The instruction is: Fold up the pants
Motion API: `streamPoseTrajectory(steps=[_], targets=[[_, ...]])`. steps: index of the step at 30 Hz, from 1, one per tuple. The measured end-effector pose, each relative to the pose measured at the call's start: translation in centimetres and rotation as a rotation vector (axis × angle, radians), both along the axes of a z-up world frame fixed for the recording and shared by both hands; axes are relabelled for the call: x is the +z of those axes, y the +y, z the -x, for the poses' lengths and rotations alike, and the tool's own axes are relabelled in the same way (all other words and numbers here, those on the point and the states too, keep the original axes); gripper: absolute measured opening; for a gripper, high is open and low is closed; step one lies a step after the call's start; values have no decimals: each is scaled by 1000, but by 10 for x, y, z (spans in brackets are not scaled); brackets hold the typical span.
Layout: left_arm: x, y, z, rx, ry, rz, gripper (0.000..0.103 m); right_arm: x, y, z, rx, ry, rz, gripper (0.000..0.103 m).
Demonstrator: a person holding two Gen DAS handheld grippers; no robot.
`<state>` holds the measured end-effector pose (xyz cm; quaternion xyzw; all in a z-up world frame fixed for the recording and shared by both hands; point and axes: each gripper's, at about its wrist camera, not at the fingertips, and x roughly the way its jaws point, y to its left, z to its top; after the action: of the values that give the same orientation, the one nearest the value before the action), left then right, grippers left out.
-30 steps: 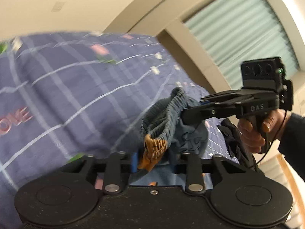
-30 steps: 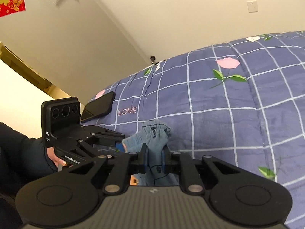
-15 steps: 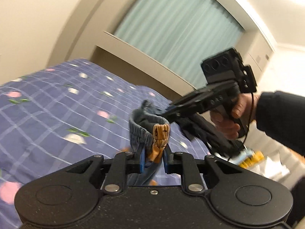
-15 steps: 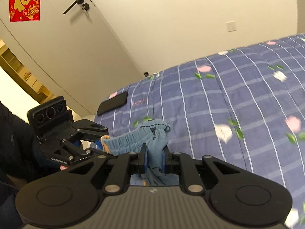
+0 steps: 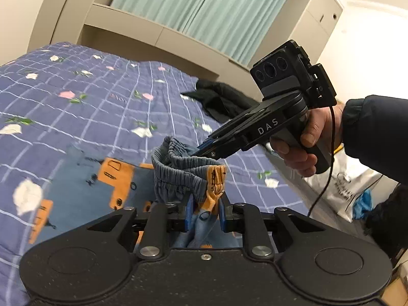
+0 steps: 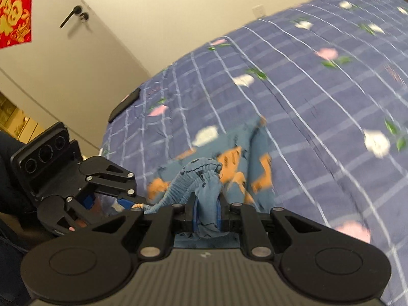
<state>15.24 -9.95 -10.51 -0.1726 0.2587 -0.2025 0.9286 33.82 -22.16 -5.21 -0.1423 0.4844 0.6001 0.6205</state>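
Pale walls, a teal curtain [image 5: 193,7] and a door [image 6: 76,58] with a red paper charm [image 6: 15,16] surround the bed [image 5: 84,107], whose blue checked quilt with small flowers fills both views. Near the far edge of the bed lies a dark garment [image 5: 221,99]. Blue pants [image 5: 107,178] with orange car prints lie spread on the quilt near the bed's near edge, their elastic waistband lifted off it. Left tool [image 5: 204,213] is pressed together on the waistband's orange part; right tool [image 6: 207,213] pinches the bunched blue waistband beside it. A black phone [image 6: 125,104] rests by the bed's edge toward the door.
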Motion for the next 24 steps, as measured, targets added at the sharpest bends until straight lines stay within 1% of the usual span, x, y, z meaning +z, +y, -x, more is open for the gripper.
streamPoseTrajectory(steps=[1,2,3,4,5,6,8,9,10,11,12,14,15,17,18,19,20,22,24], targets=[[-4,-7,-4,-6,7,-18,24,-7,-9,-2,-14,2,-8,18],[-7,-13,-6,-15,18,-34,25,-12,-16,-3,-30,-6,-10,29],[-10,-21,-8,-27,25,-52,27,-17,-23,-4,-58,-21,-1,34],[-12,-27,-6,-43,27,-67,28,-23,-31,-6,-86,-21,11,40],[-13,-31,-6,-61,26,-84,29,-27,-39,-8,-107,-20,21,49],[-14,-36,-3,-80,20,-105,30,-29,-49,-9,-134,-24,27,52],[-14,-40,2,-111,14,-133,32,-28,-70,-10,-184,-36,22,52],[-12,-40,6,-127,12,-131,39,-25,-80,-8,-211,-49,11,52],[-11,-41,8,-150,13,-122,41,-20,-88,-7,-237,-74,-7,52],[-11,-42,9,-181,18,-119,45,-13,-94,-4,-261,-99,-35,52],[-11,-46,10,-208,19,-138,49,-8,-100,-1,-283,-120,-71,53],[-13,-56,15,-216,-4,-191,49,7,-101,8,-339,-185,-125,65],[-12,-58,17,-219,-6,-191,49,10,-98,12,-347,-201,-143,65],[-9,-56,17,-216,-2,-161,50,11,-86,24,-326,-214,-159,65],[-8,-54,17,-205,-3,-165,56,7,-78,30,-306,-217,-145,65],[-8,-52,17,-190,1,-175,59,1,-72,35,-286,-228,-120,65],[-7,-49,17,-179,11,-182,64,-6,-66,39,-279,-245,-85,65],[-10,-42,12,-162,66,-208,65,-25,-61,42,-275,-251,-2,65],[-7,-32,14,-149,95,-200,64,-40,-67,48,-282,-282,84,65]])
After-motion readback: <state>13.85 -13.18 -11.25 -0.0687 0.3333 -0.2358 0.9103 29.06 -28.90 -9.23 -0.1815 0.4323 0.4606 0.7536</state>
